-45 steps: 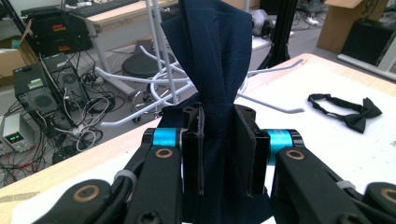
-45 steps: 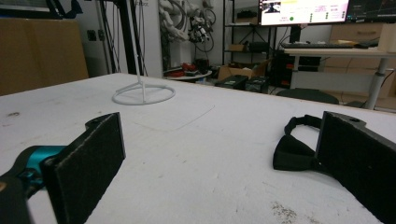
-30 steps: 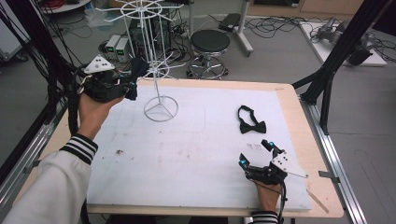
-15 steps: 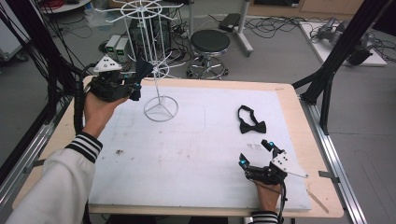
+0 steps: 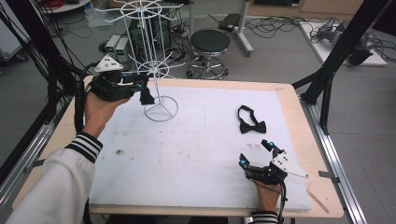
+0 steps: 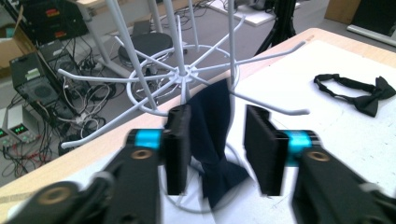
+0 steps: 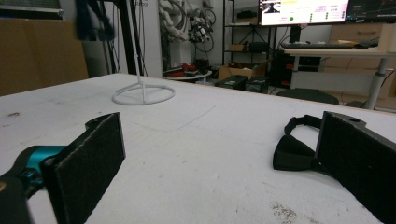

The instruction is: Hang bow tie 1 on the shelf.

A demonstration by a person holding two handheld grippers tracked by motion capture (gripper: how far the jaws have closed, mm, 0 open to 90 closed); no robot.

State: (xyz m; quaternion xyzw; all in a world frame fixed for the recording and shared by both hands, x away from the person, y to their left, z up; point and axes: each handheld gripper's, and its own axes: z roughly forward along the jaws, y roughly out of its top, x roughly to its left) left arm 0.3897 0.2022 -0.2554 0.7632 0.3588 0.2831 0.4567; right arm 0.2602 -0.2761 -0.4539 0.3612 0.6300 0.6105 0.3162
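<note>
since the earlier frames my left gripper [image 5: 138,87] has barely shifted at the far left of the worktop [image 5: 196,154], but its jaws have just been opening: they now stand apart with a dark bow tie [image 6: 212,140] hanging between them. in the left gripper view the cloth lies against the left-hand pad while the right-hand pad stands clear of it, so i am not pinching it. the tie hangs from a prong of the white wire rack [image 5: 152,56], close to the rack's upright pole; its upper end drapes over the prong and its knotted lower part dangles above the round wire base.

my left hand [image 5: 95,109] holds that gripper raised off the worktop, forearm in a striped-cuff sleeve [image 5: 84,145] coming in from the lower left, the gripper pointing sideways toward the rack.

my right gripper [image 5: 257,154] rests low at the near right of the worktop, hand behind it at the near edge, pointing away from me. its jaws are spread wide with nothing between them.

a second black bow tie [image 5: 250,121] lies flat on the white worktop, well apart from the rack, just ahead of the right gripper. in the right gripper view it sits beside the right-hand jaw; i cannot tell whether they touch.
</note>
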